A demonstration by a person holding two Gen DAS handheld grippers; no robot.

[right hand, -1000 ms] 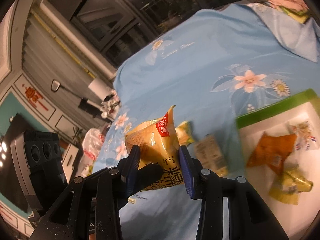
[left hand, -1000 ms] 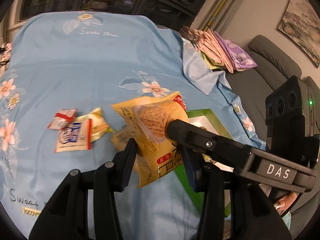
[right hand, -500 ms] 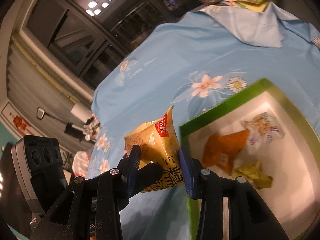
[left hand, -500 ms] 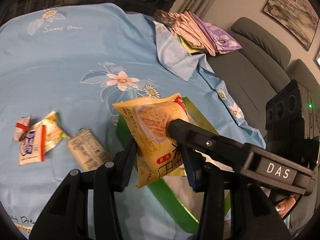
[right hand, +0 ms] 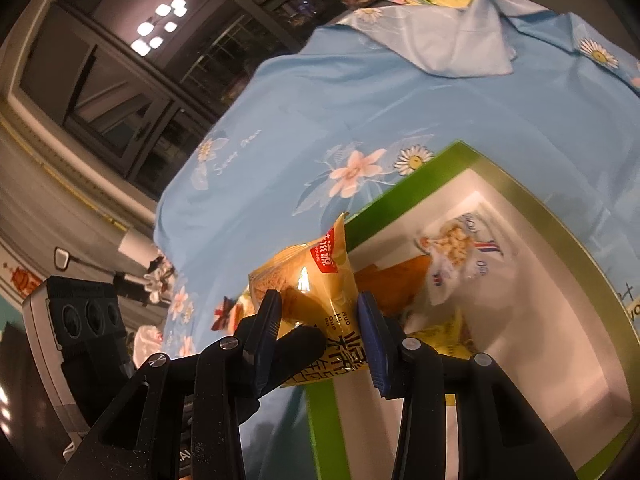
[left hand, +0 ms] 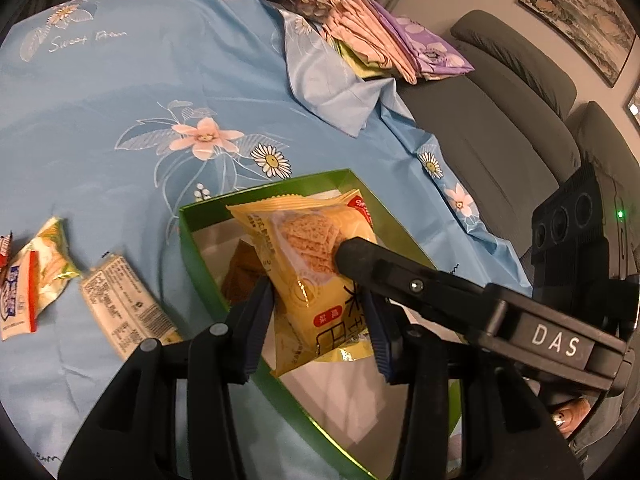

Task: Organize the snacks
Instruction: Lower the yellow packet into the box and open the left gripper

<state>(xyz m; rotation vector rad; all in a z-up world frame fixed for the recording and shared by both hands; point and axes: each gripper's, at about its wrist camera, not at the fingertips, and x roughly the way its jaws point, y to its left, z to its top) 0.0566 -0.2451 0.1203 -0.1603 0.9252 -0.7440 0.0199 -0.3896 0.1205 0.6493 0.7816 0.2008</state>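
Observation:
A yellow snack packet (left hand: 308, 264) with a red corner label hangs over the near-left part of a green box (left hand: 188, 224) with a white inside. My left gripper (left hand: 318, 300) is shut on the packet's lower half. My right gripper (right hand: 320, 304) is shut on the same packet (right hand: 316, 280), and one of its black fingers (left hand: 400, 276) crosses the left wrist view from the right. In the box (right hand: 400, 196) lie an orange packet (right hand: 400, 280), a clear packet with a blue and red mark (right hand: 456, 248) and a yellow-green one (right hand: 452, 336).
A blue flowered cloth (left hand: 120, 100) covers the surface. Left of the box lie a beige packet (left hand: 120, 304), a green-yellow packet (left hand: 52, 256) and a white, blue and red packet (left hand: 18, 300). Folded cloths (left hand: 380, 44) are stacked at the far right, beside a grey sofa (left hand: 500, 120).
Both grippers have carried the yellow packet to the right, from over the cloth to over the green box, and a little lower. The loose packets now sit further left in view.

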